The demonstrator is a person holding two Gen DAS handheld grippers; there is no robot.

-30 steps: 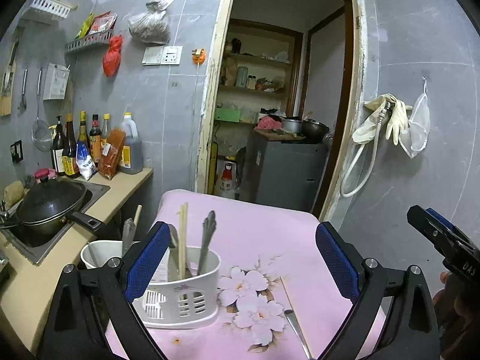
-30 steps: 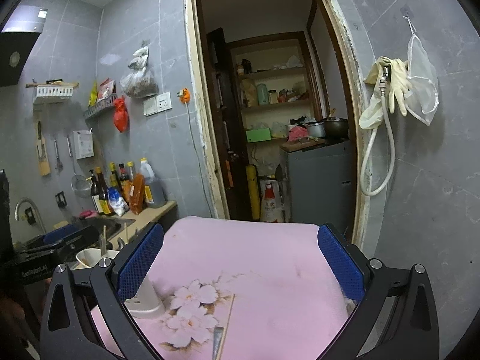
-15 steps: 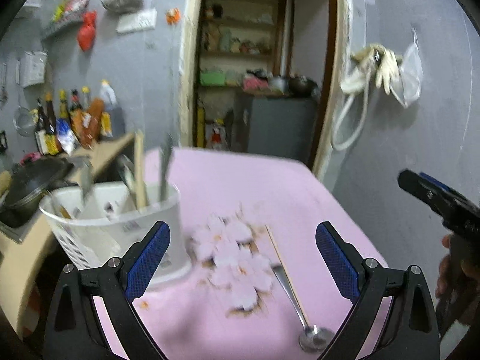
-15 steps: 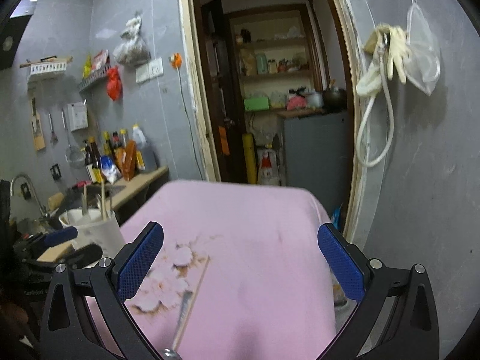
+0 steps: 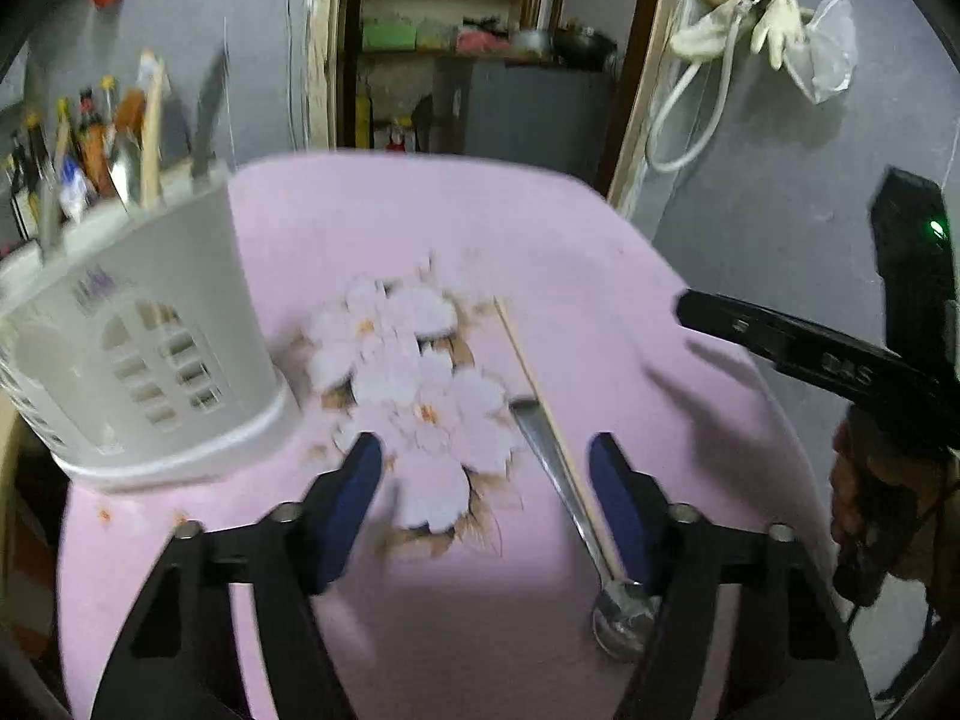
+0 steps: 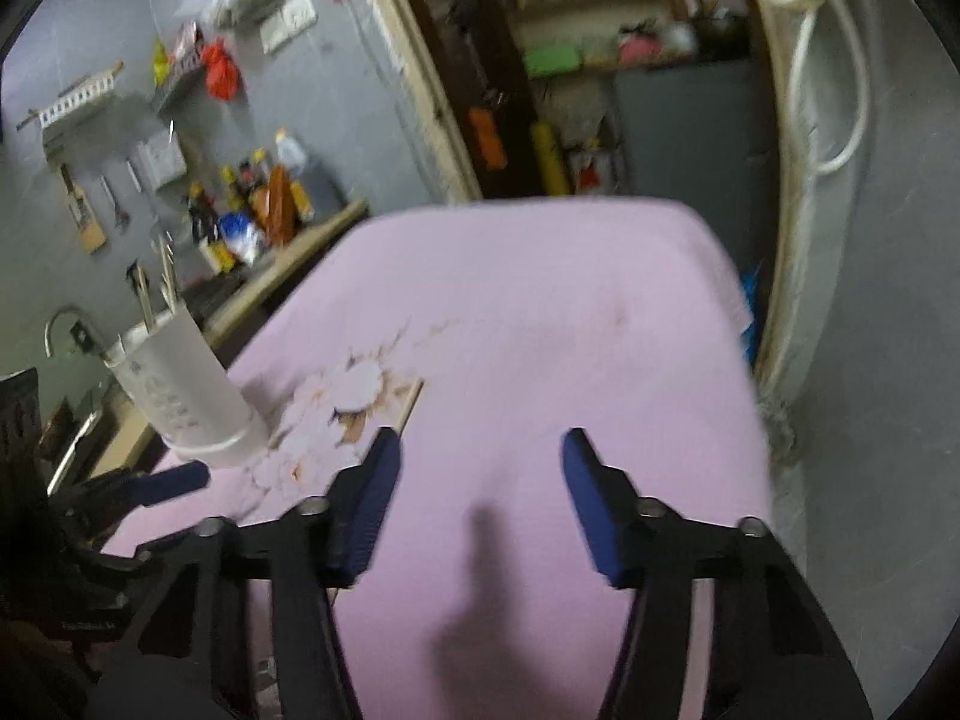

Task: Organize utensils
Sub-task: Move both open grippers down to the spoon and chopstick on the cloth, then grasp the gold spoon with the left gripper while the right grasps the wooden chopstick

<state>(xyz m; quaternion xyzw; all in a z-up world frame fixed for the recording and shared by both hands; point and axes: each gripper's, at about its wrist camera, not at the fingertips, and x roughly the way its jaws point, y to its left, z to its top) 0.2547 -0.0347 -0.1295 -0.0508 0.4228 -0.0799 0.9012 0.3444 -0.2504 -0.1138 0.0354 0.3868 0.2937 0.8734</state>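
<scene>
Spoon (image 5: 591,531) + chopstick (image 5: 540,384) just inside L gripper's (image 5: 486,465) right finger.

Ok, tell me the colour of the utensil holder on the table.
White utensil holder, clearest in the left wrist view.

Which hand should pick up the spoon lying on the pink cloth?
Left, probably. The spoon and the chopstick beside it lie just inside the left gripper, whose fingers are closing with nothing gripped. The right gripper, also closing, faces bare cloth.
</scene>
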